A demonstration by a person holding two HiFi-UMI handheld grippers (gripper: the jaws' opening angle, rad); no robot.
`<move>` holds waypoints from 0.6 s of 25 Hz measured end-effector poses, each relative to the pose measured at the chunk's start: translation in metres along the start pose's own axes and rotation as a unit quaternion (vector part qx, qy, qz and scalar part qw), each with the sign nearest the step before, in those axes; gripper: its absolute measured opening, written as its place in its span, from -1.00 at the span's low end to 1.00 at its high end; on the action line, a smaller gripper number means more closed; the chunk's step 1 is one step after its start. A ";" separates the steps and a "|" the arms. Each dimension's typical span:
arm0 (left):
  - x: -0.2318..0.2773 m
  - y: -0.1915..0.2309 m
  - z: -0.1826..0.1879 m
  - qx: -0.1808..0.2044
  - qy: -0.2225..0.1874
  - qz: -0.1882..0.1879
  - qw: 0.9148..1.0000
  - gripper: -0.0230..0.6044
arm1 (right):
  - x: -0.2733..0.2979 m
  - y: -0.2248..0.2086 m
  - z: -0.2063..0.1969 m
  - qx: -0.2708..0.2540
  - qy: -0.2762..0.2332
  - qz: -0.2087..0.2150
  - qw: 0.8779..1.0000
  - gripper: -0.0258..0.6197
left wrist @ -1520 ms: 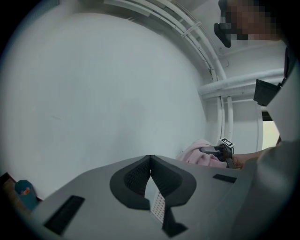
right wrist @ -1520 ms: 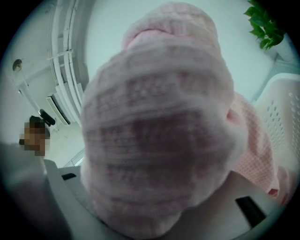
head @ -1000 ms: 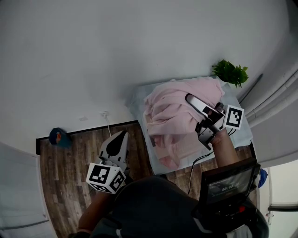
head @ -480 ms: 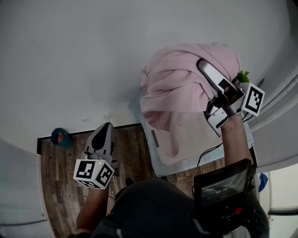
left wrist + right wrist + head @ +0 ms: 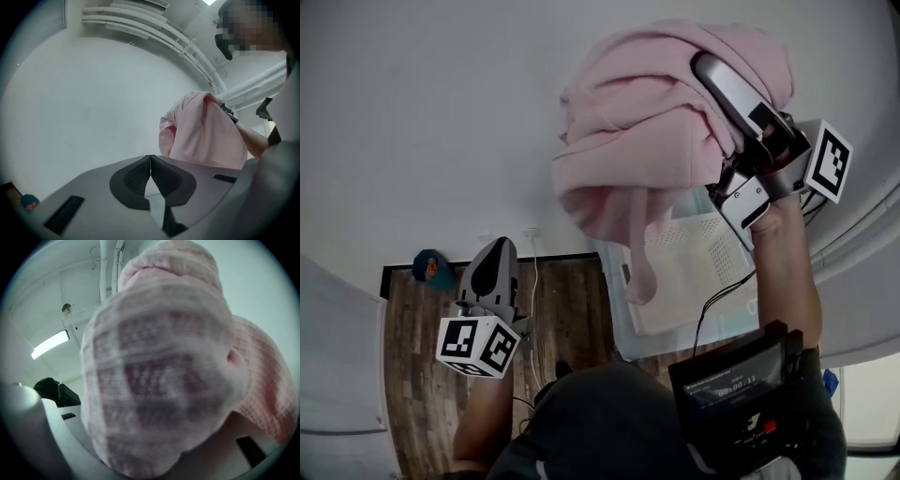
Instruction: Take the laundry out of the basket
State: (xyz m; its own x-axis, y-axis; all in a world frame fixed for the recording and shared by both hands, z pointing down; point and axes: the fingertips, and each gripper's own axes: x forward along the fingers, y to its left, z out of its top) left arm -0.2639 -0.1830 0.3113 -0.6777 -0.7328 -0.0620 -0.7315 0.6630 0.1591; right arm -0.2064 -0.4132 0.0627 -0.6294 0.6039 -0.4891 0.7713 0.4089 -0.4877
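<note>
A big pink waffle-knit cloth (image 5: 647, 131) hangs in the air from my right gripper (image 5: 717, 75), which is shut on a bunch of it high above the white basket (image 5: 703, 272). The same pink cloth (image 5: 159, 380) fills the right gripper view and hides the jaws. A strip of it dangles down toward the basket's near left corner. My left gripper (image 5: 492, 272) is low at the left over the wood floor, shut, with nothing between its pads (image 5: 150, 171). From there the pink cloth (image 5: 206, 136) shows off to the right.
The basket stands on a white surface against a pale wall (image 5: 422, 141). A blue and orange object (image 5: 431, 267) lies on the wood floor (image 5: 408, 375) at the left. A cable (image 5: 722, 300) trails from the right arm. A small screen (image 5: 736, 384) sits at my chest.
My right gripper has lifted the pink cloth up out of the basket, exposing the basket's white mesh bottom. The left gripper has shifted a little up and left, staying shut.
</note>
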 end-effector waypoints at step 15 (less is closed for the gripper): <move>-0.078 0.068 0.030 -0.005 -0.040 0.111 0.993 -0.90 | 0.110 0.037 -0.053 0.033 0.050 0.107 0.992 -0.17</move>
State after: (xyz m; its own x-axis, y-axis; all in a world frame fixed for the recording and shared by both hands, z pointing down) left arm -0.2626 -0.0760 0.2976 -0.8263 -0.5536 -0.1033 -0.5628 0.8052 0.1870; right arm -0.2417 -0.2953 0.0294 -0.4362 0.7383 -0.5144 0.8767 0.2198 -0.4279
